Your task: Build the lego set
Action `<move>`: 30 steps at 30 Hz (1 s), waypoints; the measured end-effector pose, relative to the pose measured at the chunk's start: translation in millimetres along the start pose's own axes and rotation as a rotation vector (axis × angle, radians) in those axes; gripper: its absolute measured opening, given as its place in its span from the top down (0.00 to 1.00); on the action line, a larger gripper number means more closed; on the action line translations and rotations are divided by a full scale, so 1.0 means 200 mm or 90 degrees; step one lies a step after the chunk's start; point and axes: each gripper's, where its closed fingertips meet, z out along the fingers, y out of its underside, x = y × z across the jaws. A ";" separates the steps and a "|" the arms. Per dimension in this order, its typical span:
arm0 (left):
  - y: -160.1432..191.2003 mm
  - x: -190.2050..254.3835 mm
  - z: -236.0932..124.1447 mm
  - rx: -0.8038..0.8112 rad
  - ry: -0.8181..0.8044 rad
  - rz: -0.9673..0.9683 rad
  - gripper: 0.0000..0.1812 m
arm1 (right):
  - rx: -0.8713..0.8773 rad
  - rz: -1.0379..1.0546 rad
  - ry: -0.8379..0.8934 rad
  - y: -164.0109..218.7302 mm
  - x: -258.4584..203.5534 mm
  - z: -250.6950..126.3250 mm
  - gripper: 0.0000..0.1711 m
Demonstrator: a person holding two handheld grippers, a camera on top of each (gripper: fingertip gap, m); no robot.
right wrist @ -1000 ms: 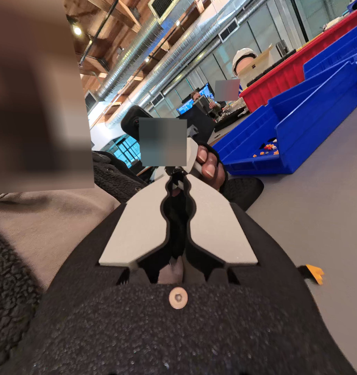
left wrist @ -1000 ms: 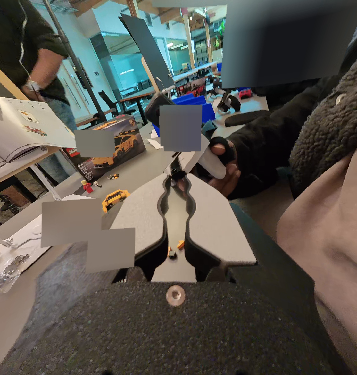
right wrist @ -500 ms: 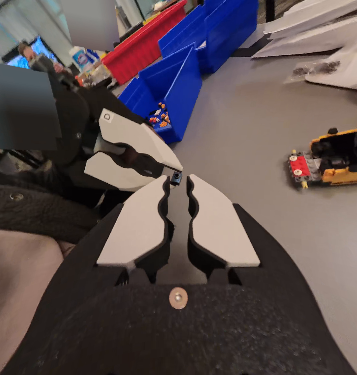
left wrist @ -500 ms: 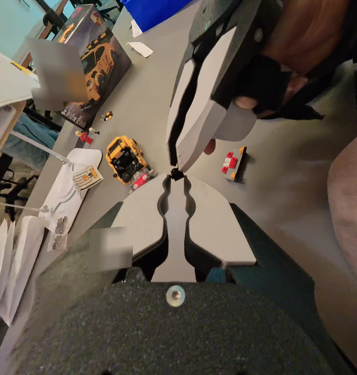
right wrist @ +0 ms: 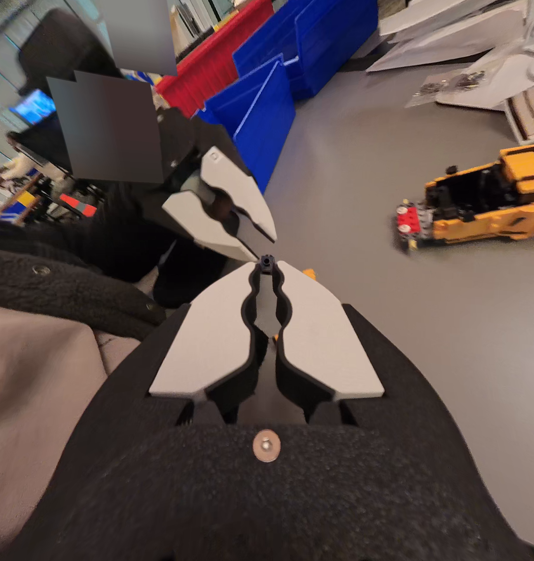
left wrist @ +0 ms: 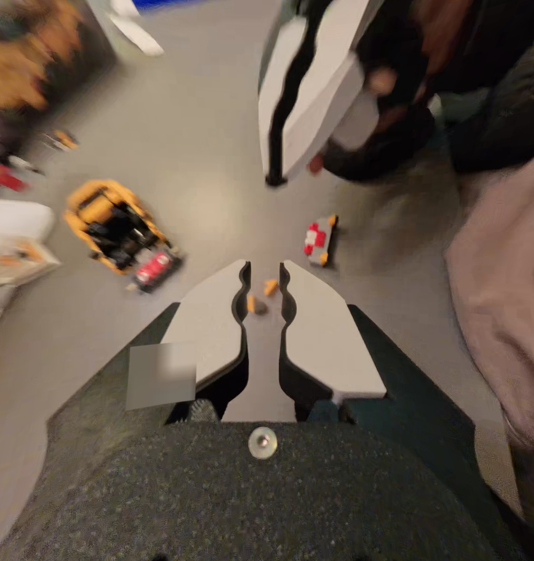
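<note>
A small black piece (right wrist: 267, 261) is pinched by the right gripper (right wrist: 267, 267).
The left gripper (left wrist: 262, 267) is spread, empty; next the piece probably must be carried right to the yellow car (right wrist: 484, 209).

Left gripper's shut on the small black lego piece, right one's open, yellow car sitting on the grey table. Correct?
Grippers are swapped. The right wrist view shows the right gripper shut on the small black lego piece; the left wrist view shows the left gripper open and empty. The yellow car does sit on the grey table.
</note>
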 end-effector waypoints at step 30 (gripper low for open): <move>0.32 0.22 0.07 -0.293 0.005 -0.331 0.84 | -0.017 -0.001 -0.077 0.13 0.08 -0.17 0.96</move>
